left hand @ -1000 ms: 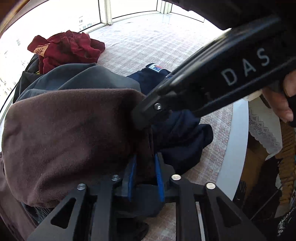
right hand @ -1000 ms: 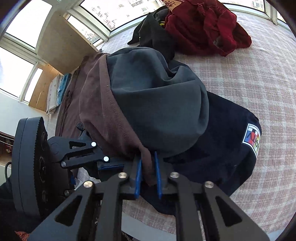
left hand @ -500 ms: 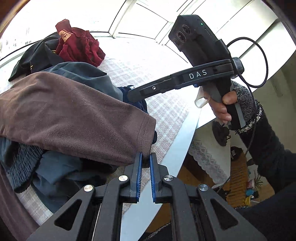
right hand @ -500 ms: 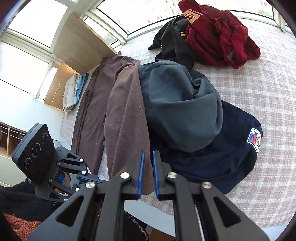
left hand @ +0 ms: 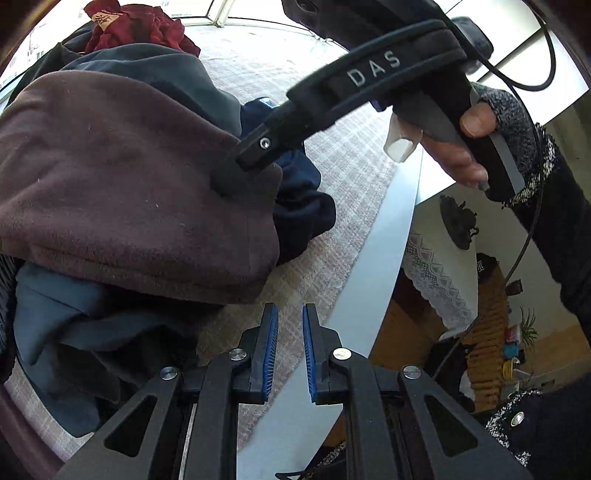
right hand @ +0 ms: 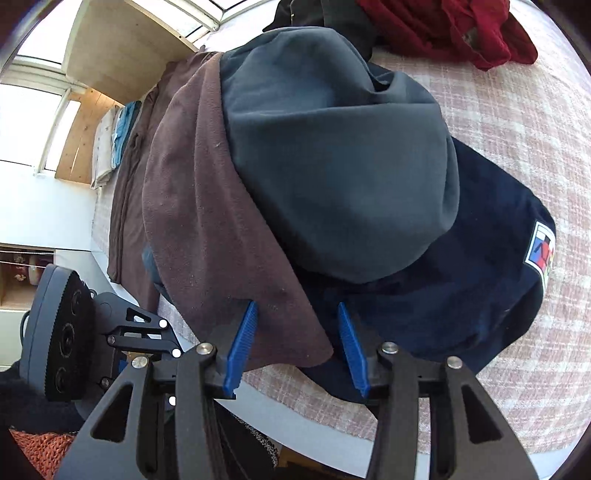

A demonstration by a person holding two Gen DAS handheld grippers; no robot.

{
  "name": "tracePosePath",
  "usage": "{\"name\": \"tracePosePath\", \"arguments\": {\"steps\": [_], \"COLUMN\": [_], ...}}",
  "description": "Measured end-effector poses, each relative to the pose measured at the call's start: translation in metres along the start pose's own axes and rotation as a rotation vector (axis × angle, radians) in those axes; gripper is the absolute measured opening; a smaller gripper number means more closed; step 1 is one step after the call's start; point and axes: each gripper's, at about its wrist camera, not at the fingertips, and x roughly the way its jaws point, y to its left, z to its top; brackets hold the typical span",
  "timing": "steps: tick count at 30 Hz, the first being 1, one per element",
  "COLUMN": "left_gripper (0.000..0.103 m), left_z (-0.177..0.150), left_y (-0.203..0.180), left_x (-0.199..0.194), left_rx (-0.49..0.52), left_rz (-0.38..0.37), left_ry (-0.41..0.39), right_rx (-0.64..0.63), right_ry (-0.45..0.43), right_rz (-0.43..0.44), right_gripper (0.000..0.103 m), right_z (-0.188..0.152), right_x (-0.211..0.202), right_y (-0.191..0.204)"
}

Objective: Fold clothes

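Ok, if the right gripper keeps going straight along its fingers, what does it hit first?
Most likely the brown garment: its hem already lies between the open right gripper fingers, with the navy garment just beside it.

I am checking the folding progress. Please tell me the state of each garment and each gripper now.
left gripper: open, empty
right gripper: open, around the brown hem
brown garment: draped over the pile
grey garment: bunched, unfolded
navy garment: under the others
red garment: crumpled, apart
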Motion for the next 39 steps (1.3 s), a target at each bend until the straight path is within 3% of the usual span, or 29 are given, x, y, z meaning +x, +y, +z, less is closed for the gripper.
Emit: {"name": "tracePosePath", "arguments": {"steps": [4, 6, 8, 10, 12, 16, 18, 21, 24, 25, 28, 29, 32, 36, 39], "left_gripper": [0.022, 0.026, 0.026, 0.028, 0.031, 0.043, 0.043, 0.043, 0.032, 0.018, 0.011, 0.011, 0.01, 0.01, 0.01], "left_z": [0.001, 0.01, 0.022, 0.033, 0.038, 0.04, 0.039, 0.041, 0.041, 0.041, 0.034, 0.029, 0.007, -0.036, -0.068], "left_y": [-0.019, -0.027, -0.029, -0.027, -0.027, -0.034, -0.03, -0.021, -0.008, -0.003, 0.015, 0.021, 0.031, 0.032, 0.04], "left_x": [-0.029, -0.038, -0.036, -0.03, -0.025, -0.014, -0.017, -0.029, -0.04, -0.041, -0.048, -0.056, -0.088, -0.141, -0.168], "left_rx": [0.065, 0.101, 0.124, 0.129, 0.134, 0.137, 0.112, 0.031, -0.015, -0.022, -0.083, -0.12, -0.202, -0.243, -0.314], "left_rz": [0.058, 0.102, 0.165, 0.203, 0.233, 0.275, 0.288, 0.268, 0.221, 0.21, 0.139, 0.114, 0.038, 0.035, 0.061], "left_ry": [-0.082, -0.128, -0.14, -0.139, -0.141, -0.165, -0.192, -0.296, -0.37, -0.37, -0.356, -0.37, -0.427, -0.518, -0.565], "right_rx": [0.045, 0.043, 0.044, 0.045, 0.038, 0.011, 0.01, 0.008, 0.016, 0.019, 0.023, 0.022, 0.018, -0.063, -0.14], "right_ry": [-0.034, -0.052, -0.013, 0.029, 0.045, -0.001, -0.024, -0.038, -0.048, -0.042, -0.034, -0.035, -0.113, -0.184, -0.167], "right_rz": [0.116, 0.132, 0.123, 0.097, 0.082, 0.136, 0.183, 0.24, 0.292, 0.309, 0.34, 0.342, 0.283, 0.206, 0.116], "right_gripper": [0.045, 0.048, 0.047, 0.033, 0.007, 0.007, 0.007, 0.007, 0.007, 0.01, 0.012, 0.022, 0.039, 0.04, 0.04], "right_z": [0.001, 0.003, 0.003, 0.001, -0.001, 0.0, 0.0, 0.001, 0.004, 0.004, 0.007, 0.01, 0.034, 0.104, 0.179], "right_x": [-0.011, -0.011, -0.002, 0.003, -0.002, -0.028, -0.038, -0.045, -0.049, -0.05, -0.058, -0.063, -0.083, -0.089, -0.058], "right_y": [-0.016, -0.021, -0.02, -0.015, -0.006, 0.017, 0.028, 0.042, 0.049, 0.05, 0.05, 0.05, 0.054, 0.074, 0.103]}}
